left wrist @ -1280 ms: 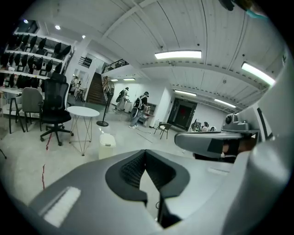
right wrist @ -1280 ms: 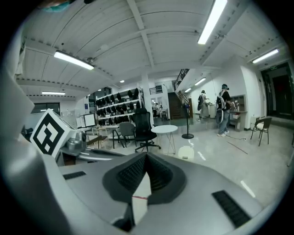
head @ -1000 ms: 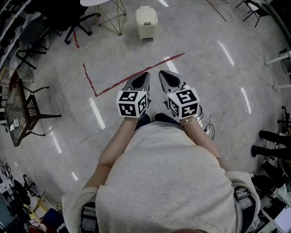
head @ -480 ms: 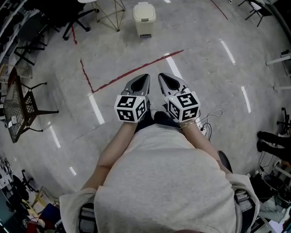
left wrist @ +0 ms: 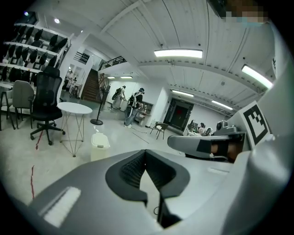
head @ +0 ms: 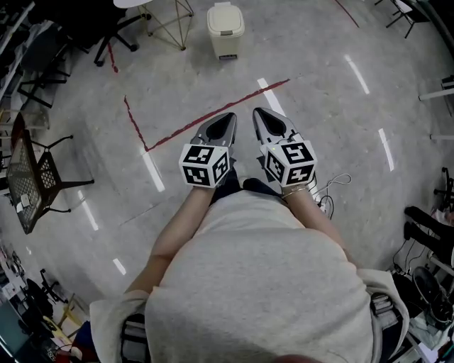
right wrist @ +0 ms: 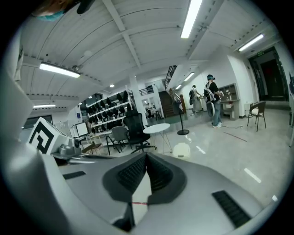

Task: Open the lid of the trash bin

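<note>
Since the cream plastic trash bin (head: 225,41) stays well ahead, lid (head: 225,15) closed, and the left gripper (head: 228,116) and right gripper (head: 259,112) keep jaws together, empty, opening has not started.

Bright, even light comes from ceiling tubes (left wrist: 178,53); their white streaks (head: 152,172) glare on the glossy floor (head: 319,113). All 3 views bulge fisheye-style, darkening at corners. Nearest surfaces in both gripper views are soft.

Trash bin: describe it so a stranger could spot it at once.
Beyond the red tape line stands a round white table. The trash bin sits beside its wire legs: a low cream box, lid shut, unlike the black chairs.
</note>
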Motion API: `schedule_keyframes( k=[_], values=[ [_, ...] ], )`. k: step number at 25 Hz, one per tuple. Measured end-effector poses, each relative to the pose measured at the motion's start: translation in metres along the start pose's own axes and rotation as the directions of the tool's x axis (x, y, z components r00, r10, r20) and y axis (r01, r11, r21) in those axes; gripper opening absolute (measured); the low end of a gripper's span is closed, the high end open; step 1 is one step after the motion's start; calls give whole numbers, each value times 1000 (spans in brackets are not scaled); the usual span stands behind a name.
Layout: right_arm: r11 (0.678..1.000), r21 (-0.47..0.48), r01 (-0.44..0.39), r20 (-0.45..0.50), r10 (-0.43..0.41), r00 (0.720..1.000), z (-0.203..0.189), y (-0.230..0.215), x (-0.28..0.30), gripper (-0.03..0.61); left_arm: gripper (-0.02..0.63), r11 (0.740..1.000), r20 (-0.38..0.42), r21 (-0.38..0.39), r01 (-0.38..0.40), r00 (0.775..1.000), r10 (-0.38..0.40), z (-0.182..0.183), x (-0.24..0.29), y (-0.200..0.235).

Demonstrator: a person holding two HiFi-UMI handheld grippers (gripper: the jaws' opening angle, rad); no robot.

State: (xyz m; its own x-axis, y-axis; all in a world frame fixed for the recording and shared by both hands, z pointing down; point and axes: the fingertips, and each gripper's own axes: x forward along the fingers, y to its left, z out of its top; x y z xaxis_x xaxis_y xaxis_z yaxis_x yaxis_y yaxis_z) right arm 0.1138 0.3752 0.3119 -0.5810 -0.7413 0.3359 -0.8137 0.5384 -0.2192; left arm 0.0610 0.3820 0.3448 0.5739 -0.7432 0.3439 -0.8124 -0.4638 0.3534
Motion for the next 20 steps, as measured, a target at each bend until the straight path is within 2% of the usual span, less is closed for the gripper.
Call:
schedule_keyframes(
  k=[5,12,20],
  values=[
    [1000,-20,23,14,-23,1000,33,-17,67,6,8,1000,-4,-2,4,1000,-4,38,37,61],
    [998,-35,61,36,-60,998,80,-31,150,6,8,998,5,31,55,998,-56,99,86,127],
    [995,-49,83,2,-83,997,95,-36,197,6,8,996,-10,15,88,996,-88,115,110,162]
  ],
)
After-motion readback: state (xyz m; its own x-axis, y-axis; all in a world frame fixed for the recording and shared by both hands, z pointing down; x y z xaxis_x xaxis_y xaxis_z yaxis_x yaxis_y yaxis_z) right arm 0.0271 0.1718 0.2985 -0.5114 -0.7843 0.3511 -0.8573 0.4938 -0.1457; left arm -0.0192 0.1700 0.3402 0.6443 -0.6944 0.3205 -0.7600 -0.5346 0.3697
